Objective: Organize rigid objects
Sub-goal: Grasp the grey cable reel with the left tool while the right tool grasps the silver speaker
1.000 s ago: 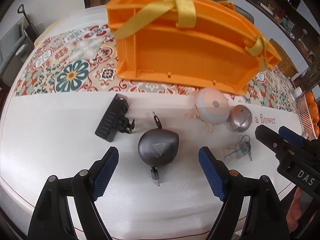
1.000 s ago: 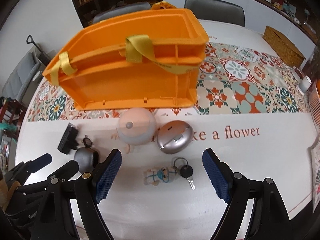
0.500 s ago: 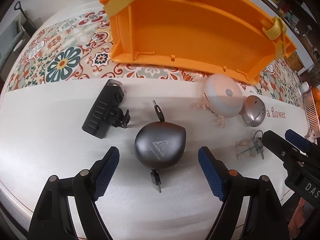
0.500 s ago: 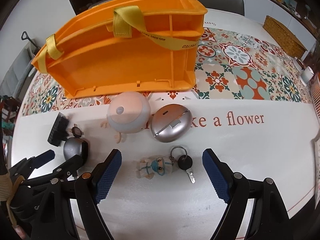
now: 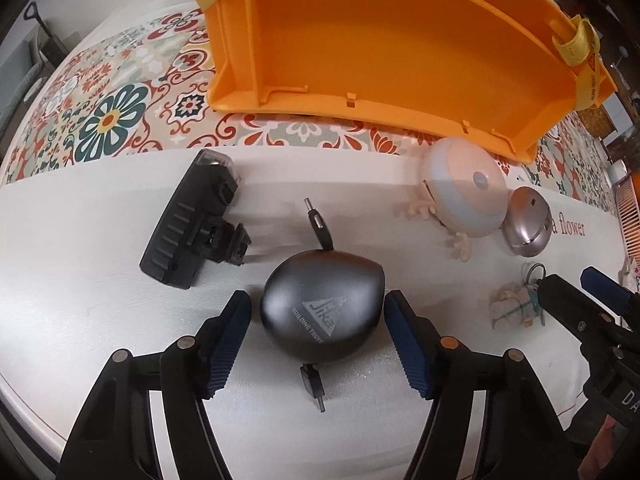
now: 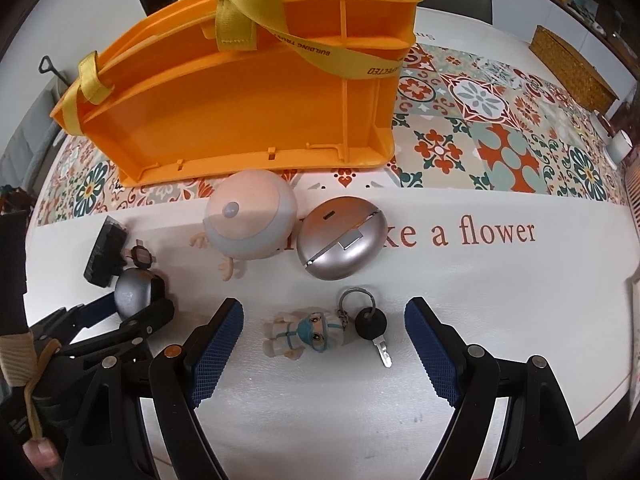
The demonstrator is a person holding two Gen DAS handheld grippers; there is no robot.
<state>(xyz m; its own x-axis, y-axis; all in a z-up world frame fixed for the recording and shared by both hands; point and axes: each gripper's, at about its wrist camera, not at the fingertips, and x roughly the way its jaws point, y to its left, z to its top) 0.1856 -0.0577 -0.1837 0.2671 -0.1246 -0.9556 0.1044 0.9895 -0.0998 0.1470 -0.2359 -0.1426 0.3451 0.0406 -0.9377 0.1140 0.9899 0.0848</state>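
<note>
I am closing the left gripper [image 5: 318, 320] around the grey cable reel [image 5: 322, 306] on the white table [image 5: 100, 280]; pads flanking it, contact uncertain. The right gripper [image 6: 324, 332] is hanging wide over the keychain figure [image 6: 308, 332]. Next: squeeze firmly, lift toward the orange organizer [image 5: 400, 40].

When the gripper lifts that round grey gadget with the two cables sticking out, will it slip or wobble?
The grey gadget looks smooth and rounded, so it might slide a little between the left gripper pads, which have just been closing beside it. Its shell looks hard, so it probably won't squash. The short cables seem bendy and would likely dangle.
</note>
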